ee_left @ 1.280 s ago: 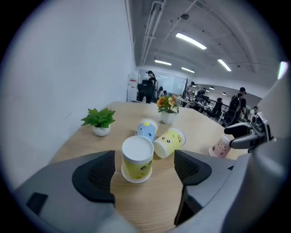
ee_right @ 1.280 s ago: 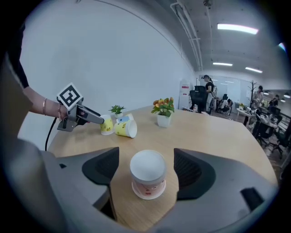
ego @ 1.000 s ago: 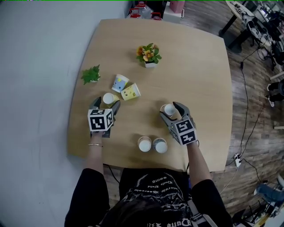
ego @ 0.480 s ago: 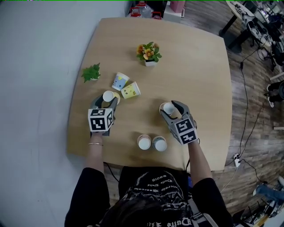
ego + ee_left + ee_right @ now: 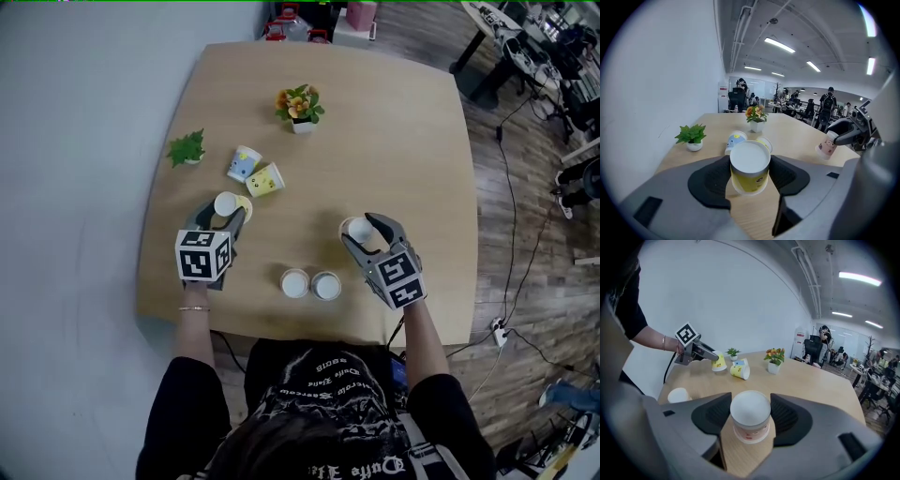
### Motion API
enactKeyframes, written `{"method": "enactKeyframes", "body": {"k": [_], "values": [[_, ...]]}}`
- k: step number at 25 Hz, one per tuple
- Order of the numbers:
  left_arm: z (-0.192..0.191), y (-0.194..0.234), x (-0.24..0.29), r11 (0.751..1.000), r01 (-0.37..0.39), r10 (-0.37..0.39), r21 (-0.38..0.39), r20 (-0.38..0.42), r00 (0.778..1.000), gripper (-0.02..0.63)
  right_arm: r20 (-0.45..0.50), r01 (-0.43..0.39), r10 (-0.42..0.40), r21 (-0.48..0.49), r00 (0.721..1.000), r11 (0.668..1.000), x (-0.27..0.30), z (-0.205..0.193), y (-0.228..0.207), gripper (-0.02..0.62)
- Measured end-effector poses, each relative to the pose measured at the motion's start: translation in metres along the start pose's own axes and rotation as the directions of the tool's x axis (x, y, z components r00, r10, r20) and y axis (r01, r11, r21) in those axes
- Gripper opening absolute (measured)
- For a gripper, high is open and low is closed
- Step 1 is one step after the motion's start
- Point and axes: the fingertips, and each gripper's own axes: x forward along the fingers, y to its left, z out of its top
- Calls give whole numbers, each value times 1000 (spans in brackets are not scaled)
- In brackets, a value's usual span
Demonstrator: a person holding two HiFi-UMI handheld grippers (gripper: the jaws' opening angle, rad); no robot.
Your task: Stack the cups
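The left gripper [image 5: 221, 217] has just closed its jaws on a yellow cup [image 5: 750, 168], which sits upside down between the pads with its white base facing up; both pads press against its sides. The right gripper [image 5: 364, 232] has likewise just closed, and it clamps a pink-printed cup [image 5: 750, 420], also base up and squeezed between both pads. Both held cups are over the wooden table [image 5: 403, 141], the yellow one toward its left side and the pink-printed one toward the middle right; whether their rims are clear of the tabletop cannot be told. Between the two grippers, near the table's front edge, two white cups [image 5: 294, 282] stand upside down just beside each other. Beyond the left gripper, a blue cup [image 5: 243, 163] and a second yellow cup [image 5: 266, 179] lie on their sides, touching or nearly so. A small green plant [image 5: 187, 148] stands near the left edge, and a pot of orange flowers [image 5: 299, 105] stands farther back.
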Motion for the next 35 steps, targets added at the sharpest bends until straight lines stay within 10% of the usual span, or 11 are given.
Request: {"method": "enactKeyframes", "body": {"k": [35], "values": [[9, -122, -97, 982, 177, -182, 64, 84, 980, 261, -112, -157, 151, -44, 982, 987, -62, -99, 92, 268]]}}
